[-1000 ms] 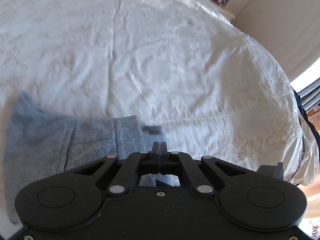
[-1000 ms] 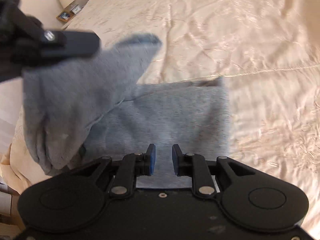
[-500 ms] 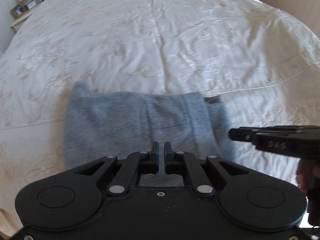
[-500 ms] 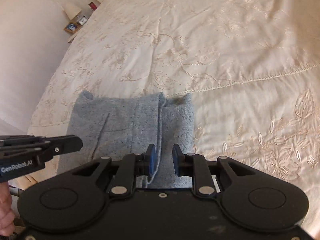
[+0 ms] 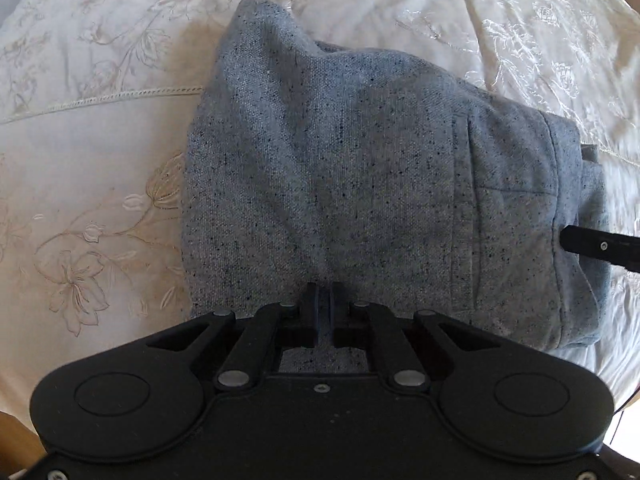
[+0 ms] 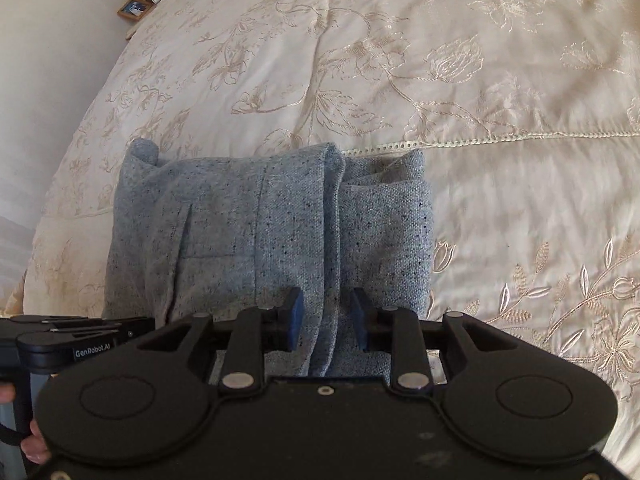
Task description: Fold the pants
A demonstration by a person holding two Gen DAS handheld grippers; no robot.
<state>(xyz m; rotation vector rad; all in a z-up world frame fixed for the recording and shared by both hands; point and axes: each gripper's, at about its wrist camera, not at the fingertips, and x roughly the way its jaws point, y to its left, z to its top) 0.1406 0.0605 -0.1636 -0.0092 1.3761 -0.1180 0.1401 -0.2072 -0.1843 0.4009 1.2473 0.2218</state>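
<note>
Room: a bedroom; a bed (image 6: 460, 80) under a cream bedspread embroidered with flowers, and a nightstand (image 6: 138, 6) at the far corner with a lamp, a small clock and a framed photo.
Pants: grey speckled pants (image 5: 360, 184) lie near the bed's front edge, doubled over into a thick, roughly rectangular bundle; a seam and a pocket line show on top.
Fold edge: in the right wrist view an upper layer ends in a rolled edge, with lower layers sticking out beside it to the right.
Left gripper: the left gripper (image 5: 323, 312) sits low over the near edge of the bundle, its jaws nearly together with only a thin slit between, and no cloth seen in it.
Right gripper: the right gripper (image 6: 326, 322) has its jaws parted on either side of the rolled edge, not pinching it.
Progress: the folding looks almost done; squaring the uneven layers may remain.
Writing: "GenRobot.AI" reads on the left gripper's side in the right wrist view.
</note>
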